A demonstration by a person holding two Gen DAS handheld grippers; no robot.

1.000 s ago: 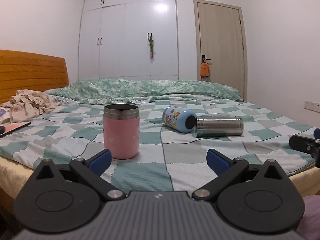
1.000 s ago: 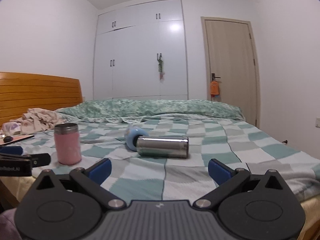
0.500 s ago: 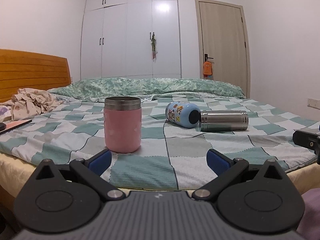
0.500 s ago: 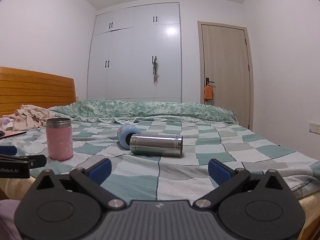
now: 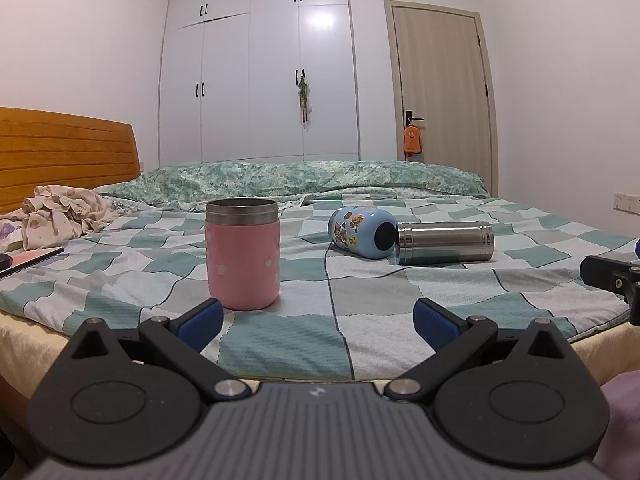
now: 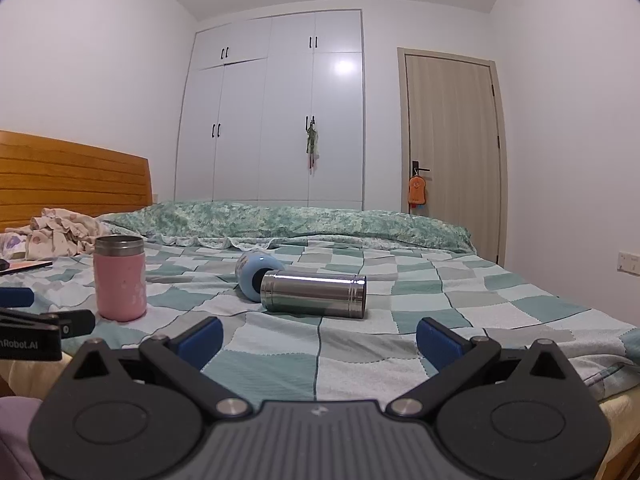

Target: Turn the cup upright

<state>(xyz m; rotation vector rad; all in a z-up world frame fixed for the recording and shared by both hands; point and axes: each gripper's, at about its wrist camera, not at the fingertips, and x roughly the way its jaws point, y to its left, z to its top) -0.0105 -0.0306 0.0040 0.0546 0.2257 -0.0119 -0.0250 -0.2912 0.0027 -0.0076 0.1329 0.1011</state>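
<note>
A pink cup [image 5: 242,254] with a steel rim stands upright on the checked bedspread; it also shows in the right wrist view [image 6: 120,278]. A steel cup [image 5: 444,242] lies on its side, its end against a light blue cartoon-print cup [image 5: 360,232] that also lies on its side. Both lying cups show in the right wrist view, steel [image 6: 314,294] and blue [image 6: 254,274]. My left gripper [image 5: 318,318] is open and empty at the bed's near edge, in front of the pink cup. My right gripper [image 6: 320,338] is open and empty, short of the steel cup.
A checked green bedspread [image 5: 360,292] covers the bed. Crumpled clothes [image 5: 60,216] and a flat pink book [image 5: 30,258] lie at the left by the wooden headboard [image 5: 64,152]. A rolled green duvet [image 5: 300,178] lies at the back. White wardrobe and door stand behind.
Both grippers have dropped lower and tilted up, so the bed appears lower in the views. The cups have not moved. Both grippers stay open.
</note>
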